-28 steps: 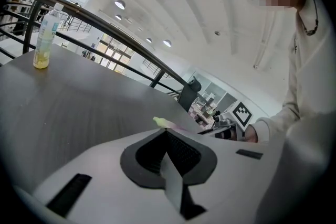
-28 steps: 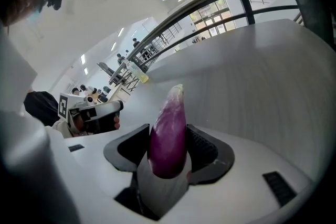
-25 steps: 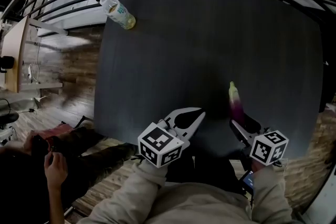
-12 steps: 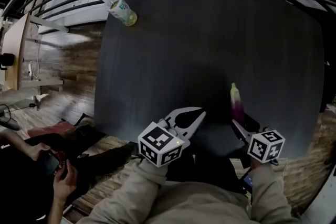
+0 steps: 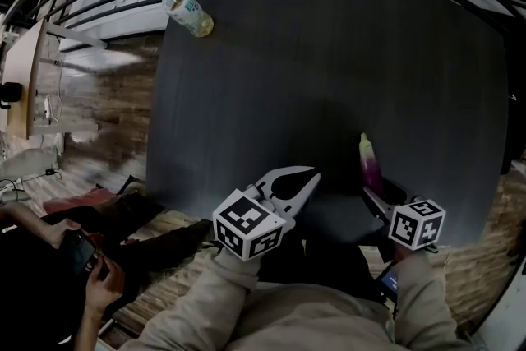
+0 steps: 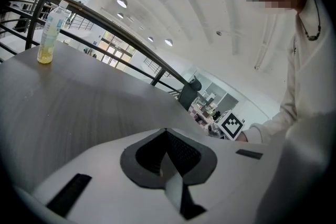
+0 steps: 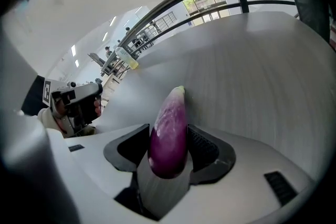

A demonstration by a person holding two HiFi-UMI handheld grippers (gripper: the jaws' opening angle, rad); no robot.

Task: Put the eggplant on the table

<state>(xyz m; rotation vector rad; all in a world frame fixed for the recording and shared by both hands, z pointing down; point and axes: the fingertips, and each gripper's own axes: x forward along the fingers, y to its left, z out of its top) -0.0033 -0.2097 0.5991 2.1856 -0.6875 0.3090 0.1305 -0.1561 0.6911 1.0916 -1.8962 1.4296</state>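
Right gripper [image 5: 376,189] jaws clamp the eggplant [image 7: 169,128] by its fat end, tip angled down over the surface [image 5: 329,53] for set-down; contact unclear. Left gripper [image 5: 308,177] jaws closed, empty, parked aside.

The head view is dim with a dark table [image 5: 329,53], the gripper views are bright under ceiling lights [image 6: 122,3], the eggplant [image 7: 168,136] shines, and edges bend and darken.

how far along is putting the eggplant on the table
Done: the pickup, since the right gripper is clamped on the eggplant. In hand: the eggplant's tip is low over the dark table. Remaining: set it down and open the jaws. The left gripper is shut and empty.
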